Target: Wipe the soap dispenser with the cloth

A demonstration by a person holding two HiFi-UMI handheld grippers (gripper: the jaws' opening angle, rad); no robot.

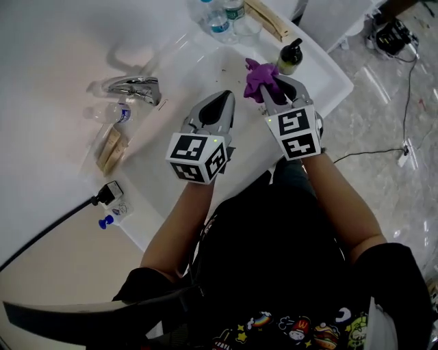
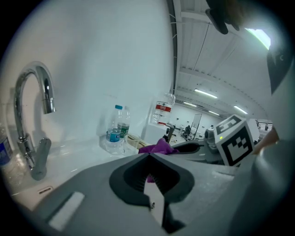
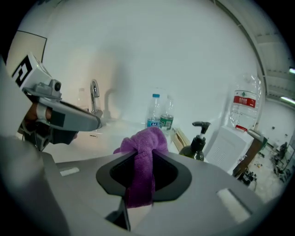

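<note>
A dark green soap dispenser (image 1: 290, 57) (image 3: 196, 146) with a black pump stands on the white counter's right part, beside the sink. My right gripper (image 1: 263, 96) (image 3: 140, 154) is shut on a purple cloth (image 1: 260, 76) (image 3: 142, 159), bunched above its jaws and held just left of the dispenser, not touching it. The cloth (image 2: 158, 147) also shows past my left gripper's tips. My left gripper (image 1: 220, 102) (image 2: 150, 159) hovers over the sink basin with its jaws closed and nothing between them.
A chrome tap (image 1: 133, 87) (image 2: 32, 129) stands at the sink's left. Water bottles (image 1: 222, 15) (image 2: 116, 130) and a wooden brush (image 1: 267, 19) sit at the back of the counter. A wall socket with a black cable (image 1: 102, 195) is at the near left.
</note>
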